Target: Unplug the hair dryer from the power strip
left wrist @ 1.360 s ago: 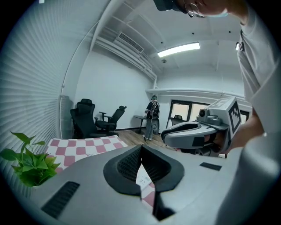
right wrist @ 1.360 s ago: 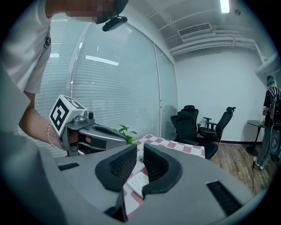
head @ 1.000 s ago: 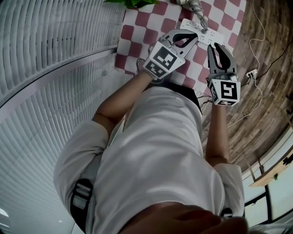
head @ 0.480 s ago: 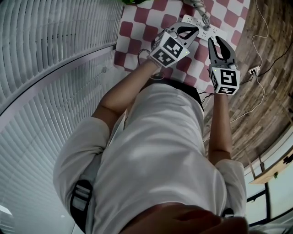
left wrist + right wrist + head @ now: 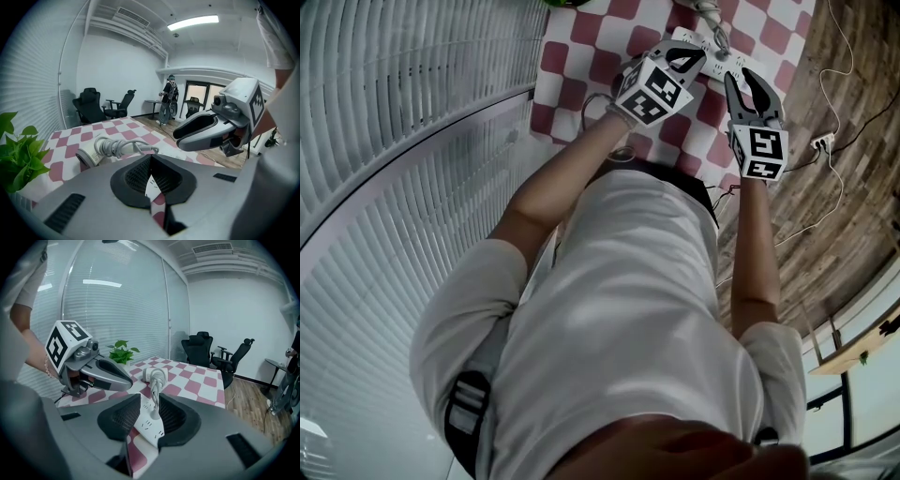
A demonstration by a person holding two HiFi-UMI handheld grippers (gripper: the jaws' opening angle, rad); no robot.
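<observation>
Hair dryer [image 5: 154,375]: white, lying on its side on the red-and-white checkered cloth [image 5: 581,42], beyond the far side of the power strip. Pale grey cord [image 5: 155,397] was wound in thick loops round the body. One twisted length ran down from there to the plug.

Plug [image 5: 153,416]: small, pale grey, standing upright in a socket on the power strip's top face, still seated.

Power strip [image 5: 719,64]: long, flat and white, with rows of dark socket slots. It lay at an angle across the cloth.

Right gripper [image 5: 747,79]: over the near end of the strip, pointed forward and down. Jaws stood moderately apart and had just been opening. In the right gripper view the plug and its cord showed in the gap between them. The pads were not closed on the plug.

Left gripper [image 5: 701,56]: just beside the right one, over the strip. Tips were together, leaving only a thin slit behind them. A sliver of strip and cloth showed through the slit, and nothing was clamped.

Surroundings: potted plant [image 5: 18,157] at the cloth's edge, slatted blinds [image 5: 412,141] along one side, wooden floor [image 5: 825,197] on the other, dark office chairs [image 5: 202,348] further back in the room.
</observation>
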